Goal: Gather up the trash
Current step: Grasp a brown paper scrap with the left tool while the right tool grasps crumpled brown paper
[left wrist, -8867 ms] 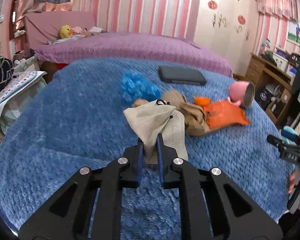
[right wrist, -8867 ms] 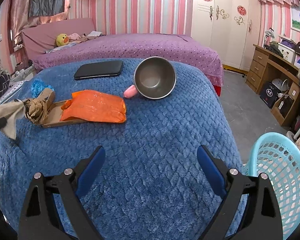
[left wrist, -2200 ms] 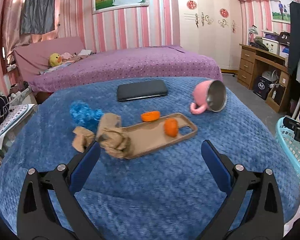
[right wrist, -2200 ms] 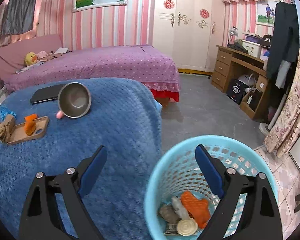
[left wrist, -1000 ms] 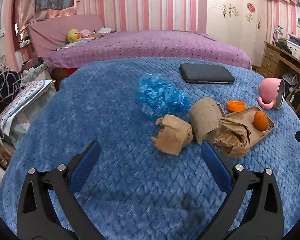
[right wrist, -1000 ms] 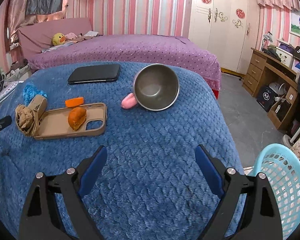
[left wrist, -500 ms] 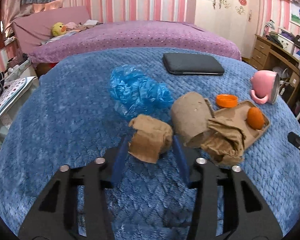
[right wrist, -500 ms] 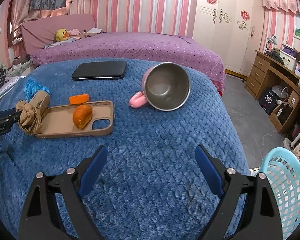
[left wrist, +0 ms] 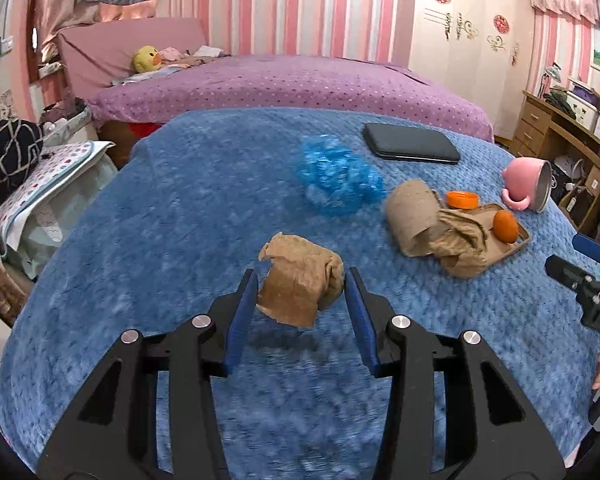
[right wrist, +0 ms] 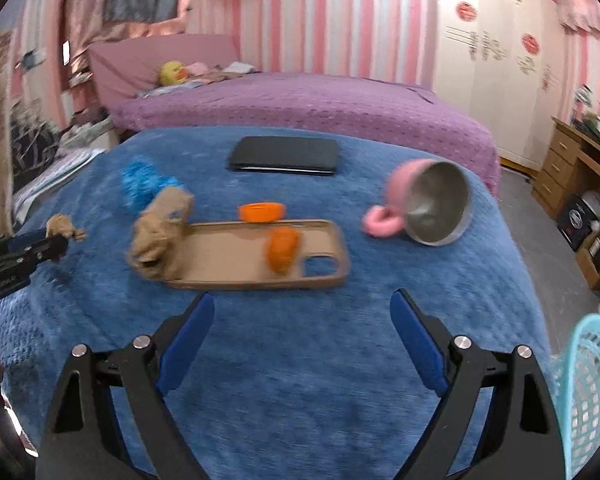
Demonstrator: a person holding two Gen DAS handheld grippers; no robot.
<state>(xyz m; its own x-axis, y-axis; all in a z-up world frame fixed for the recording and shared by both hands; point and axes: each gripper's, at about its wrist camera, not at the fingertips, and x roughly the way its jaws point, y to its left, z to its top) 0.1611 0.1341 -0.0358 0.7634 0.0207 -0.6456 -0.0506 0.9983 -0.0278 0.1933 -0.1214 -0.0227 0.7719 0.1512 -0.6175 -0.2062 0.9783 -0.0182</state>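
My left gripper (left wrist: 300, 292) is shut on a crumpled brown paper wad (left wrist: 300, 282) and holds it just above the blue blanket (left wrist: 180, 216); the wad also shows in the right wrist view (right wrist: 62, 227). A blue plastic bag (left wrist: 334, 180), a brown paper roll (left wrist: 412, 212) and more crumpled brown paper (left wrist: 460, 240) lie beyond it. The crumpled paper rests on a tan phone case (right wrist: 260, 260) with an orange lump (right wrist: 282, 250) on it. An orange cap (right wrist: 262, 212) lies beside the case. My right gripper (right wrist: 300, 332) is open and empty, short of the case.
A pink cup (right wrist: 424, 206) lies on its side at the right. A black tablet (right wrist: 286, 154) lies at the far side. A light-blue mesh basket (right wrist: 588, 392) stands on the floor at the right, past the blanket's edge. A purple bed (left wrist: 280, 88) stands behind.
My left gripper has closed on the brown paper wad and lifted it slightly off the blanket. My right gripper has moved closer to the phone case and stayed open.
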